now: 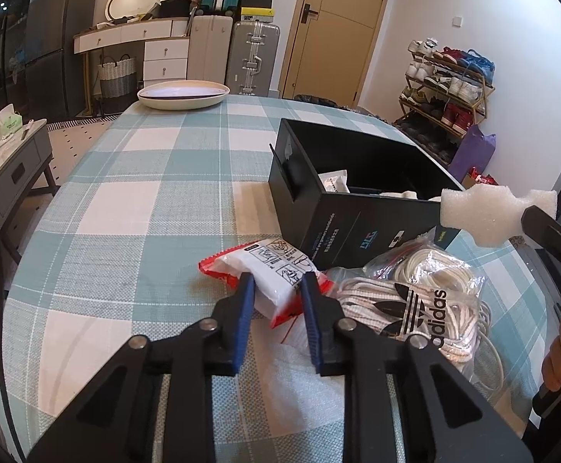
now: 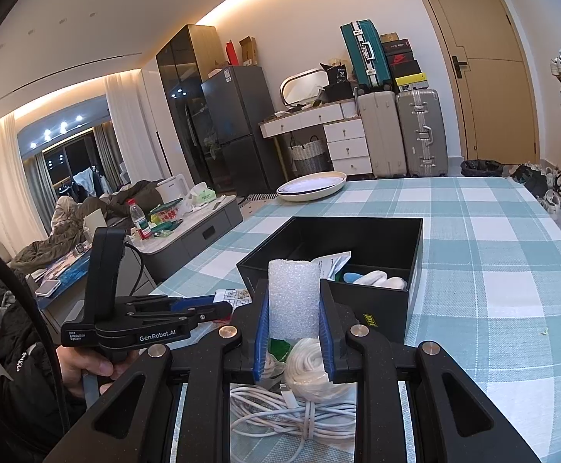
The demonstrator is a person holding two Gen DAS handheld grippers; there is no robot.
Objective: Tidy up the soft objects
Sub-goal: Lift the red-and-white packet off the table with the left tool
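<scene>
Nearest the right wrist lens: right gripper [image 2: 294,308], jaws clamped on a white foam piece [image 2: 293,301], held upright between the blue pads, in the air just short of the black box [image 2: 377,231] at 12 o'clock. From the left wrist view the same foam hangs at 3 o'clock, just beside the box's near corner.

Left gripper [image 1: 276,289]: jaws narrow, straddling a red-and-white sachet [image 1: 269,270] on the checked tablecloth [image 1: 145,193]; pads at its sides, firm contact cannot be confirmed.

Handling, judged: foam very light, squashy, springs back; a grip across its waist seems enough, and a hard squeeze would dent it. Sachet is slick film over soft filling, likely to slide; take it across the middle. The bagged white laces [image 1: 408,301] at 4 o'clock of the sachet are floppy, in crinkly plastic; pinch bag and bundle together.

Box already holds white soft items and a paper packet at its near end.

Legible: "adidas" with trefoil on the lace bag; "GenRobot.AI" and "Data Acquisition System" on the left gripper's body. Box-side print too small to read. Loose white cable [image 2: 292,413] lies at 6 o'clock beneath the right gripper.
</scene>
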